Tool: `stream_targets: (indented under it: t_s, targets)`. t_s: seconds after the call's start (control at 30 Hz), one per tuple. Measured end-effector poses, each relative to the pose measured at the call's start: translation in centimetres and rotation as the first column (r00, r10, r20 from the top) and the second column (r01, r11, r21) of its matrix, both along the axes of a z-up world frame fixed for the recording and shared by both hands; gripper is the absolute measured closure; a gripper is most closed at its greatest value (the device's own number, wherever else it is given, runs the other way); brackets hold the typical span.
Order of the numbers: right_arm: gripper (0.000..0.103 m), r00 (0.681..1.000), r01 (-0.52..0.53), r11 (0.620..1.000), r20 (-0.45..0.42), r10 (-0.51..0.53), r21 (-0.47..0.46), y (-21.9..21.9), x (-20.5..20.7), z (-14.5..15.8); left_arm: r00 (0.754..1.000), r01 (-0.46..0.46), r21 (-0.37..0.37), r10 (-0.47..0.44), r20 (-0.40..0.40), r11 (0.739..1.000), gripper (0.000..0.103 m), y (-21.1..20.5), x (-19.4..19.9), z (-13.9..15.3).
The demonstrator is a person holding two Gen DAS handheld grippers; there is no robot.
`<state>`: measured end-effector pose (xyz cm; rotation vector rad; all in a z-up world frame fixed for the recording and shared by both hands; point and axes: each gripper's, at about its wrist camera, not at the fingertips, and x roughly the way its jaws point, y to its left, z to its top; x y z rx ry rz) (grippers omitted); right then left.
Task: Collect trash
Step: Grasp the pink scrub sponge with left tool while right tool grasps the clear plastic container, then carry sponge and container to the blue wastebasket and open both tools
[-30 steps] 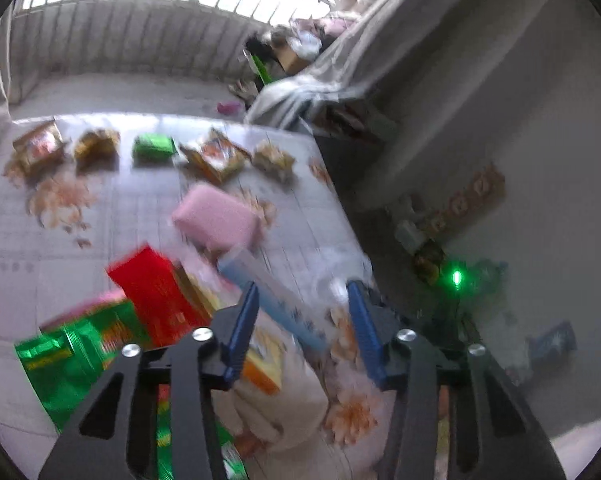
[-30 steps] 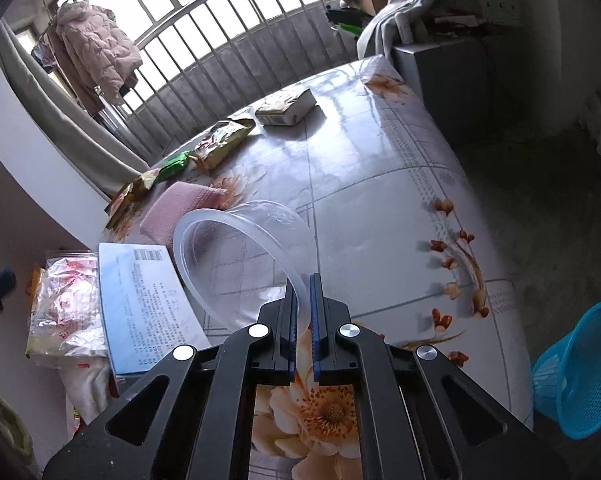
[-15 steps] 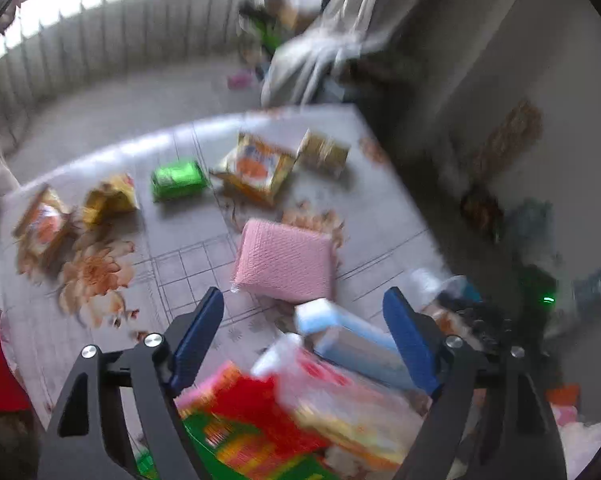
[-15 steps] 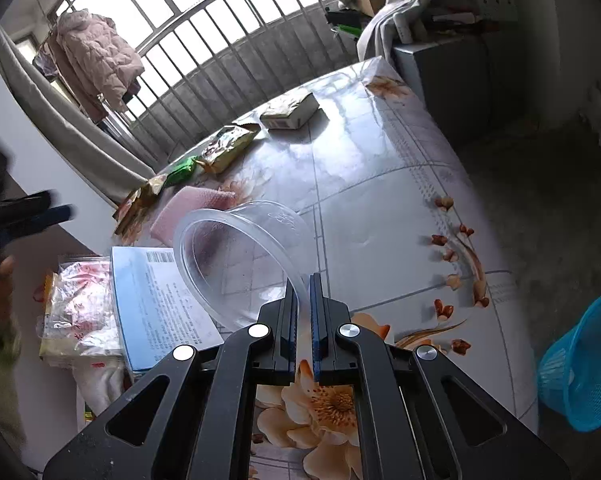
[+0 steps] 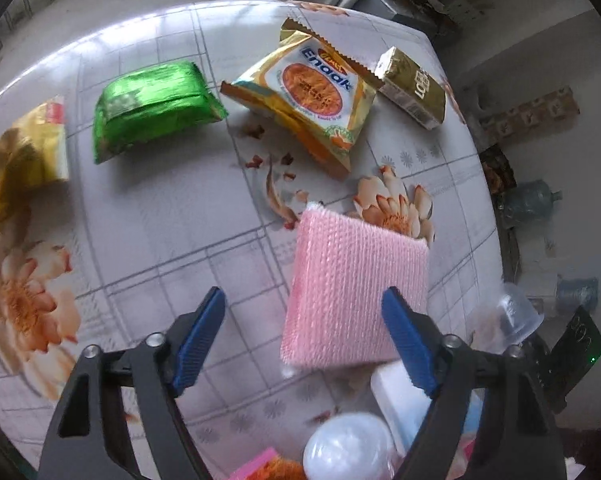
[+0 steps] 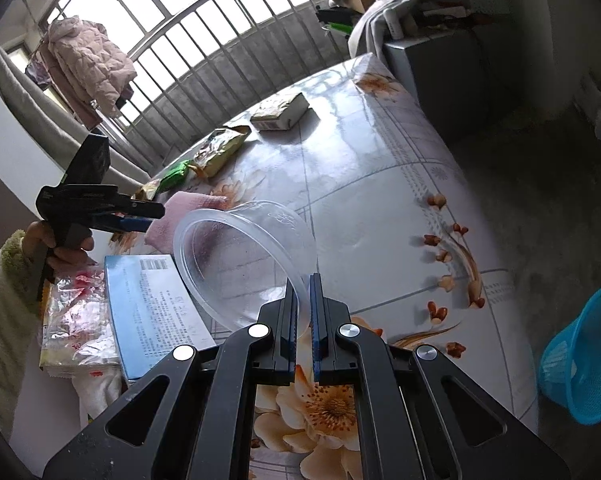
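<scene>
Right claw [image 6: 303,312] clamped on rim of clear plastic bowl [image 6: 246,256], bowl tilted above the surface [image 6: 380,184]. Left claw [image 5: 304,344] jaws apart and closing, nothing between the pads; pink sponge [image 5: 354,288] just beside its right finger. Green packet [image 5: 152,108], noodle packet [image 5: 308,92], gold box [image 5: 414,88] lie beyond. Blue basket [image 6: 580,356] on floor.

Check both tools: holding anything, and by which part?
Right tool: clear plastic bowl, pinched at its rim. Left tool: nothing held, closing above the table.
</scene>
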<state>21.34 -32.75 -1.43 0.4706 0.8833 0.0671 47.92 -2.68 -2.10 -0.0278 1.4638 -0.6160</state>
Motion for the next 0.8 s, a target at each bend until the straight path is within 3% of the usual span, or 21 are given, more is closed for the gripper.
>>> stream_targets:
  t_s: [0.17, 0.47, 0.8]
  targets:
    - [0.099, 1.000, 0.005, 1.000, -0.008, -0.005, 0.006, -0.1, 0.0, -0.2, 1.000, 0.009, -0.058, -0.009, 0.002, 0.998, 0.061, -0.2, -0.2, 0.2]
    - [0.099, 1.000, 0.012, 1.000, -0.006, -0.012, 0.013, -0.1, -0.5, -0.1, 0.996, 0.009, -0.107, 0.000, 0.084, 0.994, 0.077, 0.2, -0.8, 2.1]
    - [0.099, 1.000, 0.025, 1.000, 0.002, -0.025, 0.015, -0.1, -1.0, 0.3, 0.981, -0.024, -0.198, 0.061, 0.186, 0.980, 0.081, 1.3, -1.6, 6.0]
